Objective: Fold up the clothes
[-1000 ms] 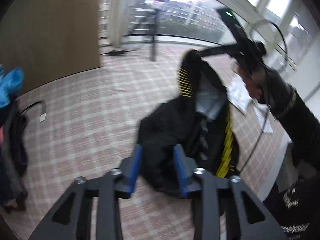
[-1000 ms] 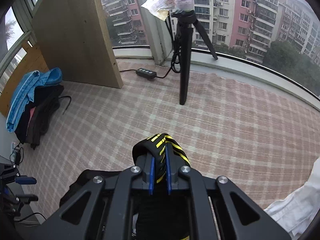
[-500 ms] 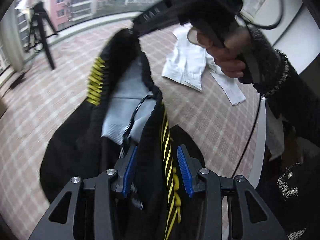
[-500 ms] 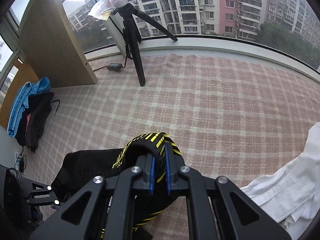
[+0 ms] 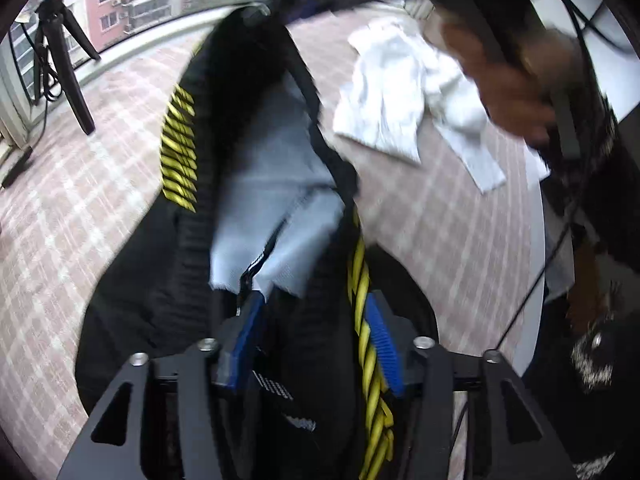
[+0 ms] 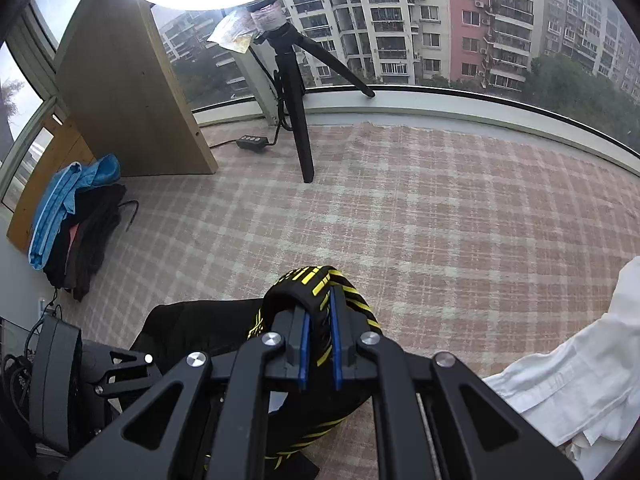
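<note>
Landmark: the black tripod (image 6: 298, 120) by the window.

Far left of the tripod: pile of clothes (image 6: 76, 220), blue on top, dark underneath, against a wooden panel (image 6: 120, 92). Power strip (image 6: 251, 142) just left of the tripod's foot, on the pink checked cloth (image 6: 440, 208) that covers the desk.

In front of the tripod, well apart from it: black jacket (image 5: 168, 280) with yellow stripes, lifted off the cloth, pale grey lining showing.

Left gripper (image 5: 316, 340): blue pads apart, jacket fabric and the yellow-striped edge hanging between them. Right pad looks to touch the striped edge; left pad is beside the zipper area. Not clamped. Motion blur, so contact is hard to judge.

Right gripper (image 6: 319, 344): pads close together, clamped on a yellow-striped band of the jacket, which loops over the fingertips. In the left wrist view it holds the jacket's top edge up high, hand (image 5: 504, 92) on the handle, blurred.

Right of the tripod, far side of the jacket: white shirt (image 6: 568, 380), crumpled, lying on the checked cloth, apart from the jacket.
</note>
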`<state>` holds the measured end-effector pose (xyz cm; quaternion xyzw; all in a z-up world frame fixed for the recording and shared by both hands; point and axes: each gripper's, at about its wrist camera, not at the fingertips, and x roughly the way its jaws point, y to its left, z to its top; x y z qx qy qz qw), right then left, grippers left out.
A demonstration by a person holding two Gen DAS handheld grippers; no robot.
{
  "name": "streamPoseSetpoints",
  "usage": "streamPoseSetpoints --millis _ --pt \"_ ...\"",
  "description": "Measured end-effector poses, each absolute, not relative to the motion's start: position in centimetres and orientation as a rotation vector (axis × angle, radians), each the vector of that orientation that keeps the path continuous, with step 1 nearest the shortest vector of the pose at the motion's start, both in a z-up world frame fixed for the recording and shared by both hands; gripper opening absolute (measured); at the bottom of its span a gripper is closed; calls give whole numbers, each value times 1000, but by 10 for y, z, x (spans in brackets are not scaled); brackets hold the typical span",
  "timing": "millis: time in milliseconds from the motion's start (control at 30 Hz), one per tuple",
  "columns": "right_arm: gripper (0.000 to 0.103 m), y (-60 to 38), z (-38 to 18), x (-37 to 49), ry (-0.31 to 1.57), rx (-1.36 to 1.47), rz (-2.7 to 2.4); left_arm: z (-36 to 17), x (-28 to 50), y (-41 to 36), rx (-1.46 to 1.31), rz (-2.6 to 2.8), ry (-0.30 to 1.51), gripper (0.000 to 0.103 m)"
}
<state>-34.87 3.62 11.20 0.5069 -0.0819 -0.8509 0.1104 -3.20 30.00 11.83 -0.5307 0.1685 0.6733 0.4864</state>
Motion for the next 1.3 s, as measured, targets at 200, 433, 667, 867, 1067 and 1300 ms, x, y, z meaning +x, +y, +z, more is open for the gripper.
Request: streamPoseSetpoints --millis 200,433,667,867,1067,1300 --pt "9 37 119 -347 -250 1474 -2530 113 -15 311 -1276 1488 424 49" --pt "8 55 123 -343 -283 1466 -2603 152 30 267 -1217 1470 396 32" --pt "8 51 114 -330 -298 1486 -2581 175 67 220 -1201 1540 338 23" --pt "8 49 121 -317 -251 1485 -2590 149 67 203 -1323 1667 370 29" --pt "8 54 129 -300 -255 1453 -2587 153 59 150 -1377 1921 153 30" --pt "8 43 126 -287 -218 1452 -2565 146 59 151 -1462 1990 -35 40"
